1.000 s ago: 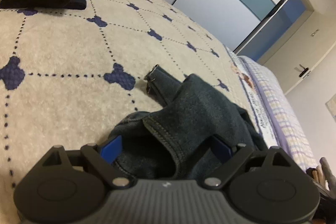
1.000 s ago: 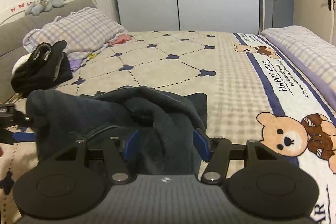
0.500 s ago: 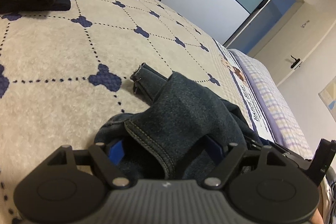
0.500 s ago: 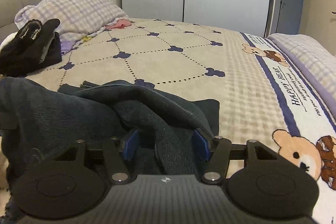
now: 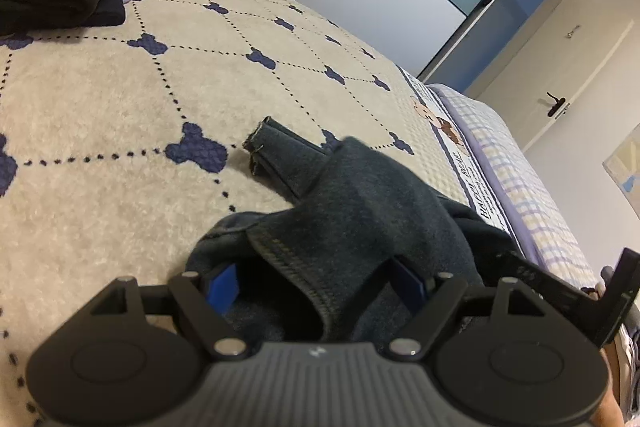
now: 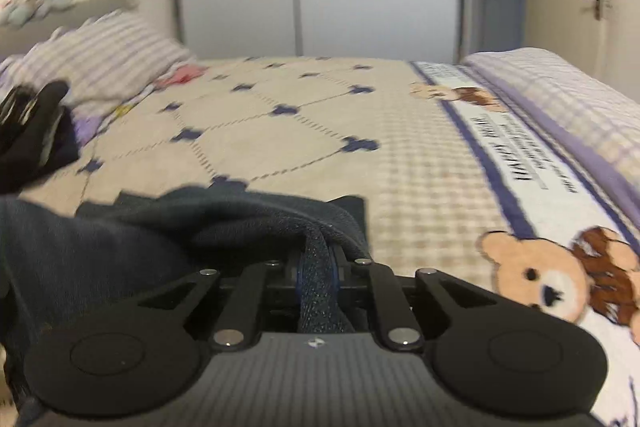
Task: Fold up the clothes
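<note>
Since half a second earlier, the right tool (image 6: 318,273) had closed from wide to a pinch on a denim fold; the left tool (image 5: 316,279) stayed wide, straddling a stitched hem. The dark jeans (image 5: 360,203) lay bunched on the bed (image 5: 100,99) — soft, fairly heavy, limp. A seamed edge or waistband probably offered the firmest hold.

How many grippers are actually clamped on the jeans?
1. The right gripper is shut on the jeans; the left gripper sits open around a fold.
</note>
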Tool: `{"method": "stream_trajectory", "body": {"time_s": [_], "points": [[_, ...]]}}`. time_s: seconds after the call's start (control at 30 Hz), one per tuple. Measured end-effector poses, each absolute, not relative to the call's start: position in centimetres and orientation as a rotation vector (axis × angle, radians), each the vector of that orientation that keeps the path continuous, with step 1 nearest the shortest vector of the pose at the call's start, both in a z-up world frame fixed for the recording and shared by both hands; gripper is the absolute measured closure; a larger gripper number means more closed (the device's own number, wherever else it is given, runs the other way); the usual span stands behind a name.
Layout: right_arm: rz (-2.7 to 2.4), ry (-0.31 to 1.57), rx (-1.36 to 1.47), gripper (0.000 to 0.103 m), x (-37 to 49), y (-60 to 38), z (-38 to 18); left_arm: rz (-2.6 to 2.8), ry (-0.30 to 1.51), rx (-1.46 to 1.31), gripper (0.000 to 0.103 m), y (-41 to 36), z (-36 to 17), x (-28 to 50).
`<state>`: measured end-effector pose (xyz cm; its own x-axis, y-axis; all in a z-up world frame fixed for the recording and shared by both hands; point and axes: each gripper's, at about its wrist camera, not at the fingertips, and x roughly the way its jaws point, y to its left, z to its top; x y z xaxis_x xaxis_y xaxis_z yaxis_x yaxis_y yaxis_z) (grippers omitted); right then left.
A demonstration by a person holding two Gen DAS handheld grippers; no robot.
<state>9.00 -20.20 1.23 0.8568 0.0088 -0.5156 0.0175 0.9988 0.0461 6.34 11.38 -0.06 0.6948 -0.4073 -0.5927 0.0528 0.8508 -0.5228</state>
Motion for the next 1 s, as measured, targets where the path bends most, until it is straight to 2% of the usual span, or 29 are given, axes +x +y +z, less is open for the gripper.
{"method": "stream_trajectory", "body": {"time_s": [0.17, 0.37, 0.5, 0.73, 0.87, 0.97, 1.0], "points": [[-0.101, 0.509, 0.027, 0.091, 5.7, -20.9, 2.6, -0.287, 0.770, -0.512, 0.023, 11.3, -0.2, 6.2], [-0.212, 0.557, -0.014, 0.092, 1.5, -22.9, 3.4, -0.297, 0.767, -0.523, 0.023, 11.3, 0.0, 5.5], [-0.288, 0.618, 0.007, 0.092, -0.4, -25.4, 2.7, -0.271, 0.783, -0.549, 0.019, 11.8, -0.4, 5.1], [-0.387, 0.803, 0.157, 0.091, 0.0, -30.9, -1.6, -0.259, 0.849, -0.689, 0.020, 12.8, -3.0, 6.4], [-0.372, 0.799, 0.179, 0.090, 0.2, -31.1, -1.5, -0.264, 0.862, -0.768, 0.021, 12.9, -4.2, 7.1], [-0.363, 0.789, 0.168, 0.086, 0.6, -30.4, -1.2, -0.276, 0.870, -0.778, 0.021, 12.4, -4.6, 7.4], [-0.360, 0.786, 0.165, 0.082, 0.8, -30.2, -1.1, -0.279, 0.872, -0.777, 0.022, 12.2, -4.7, 7.5]]}}
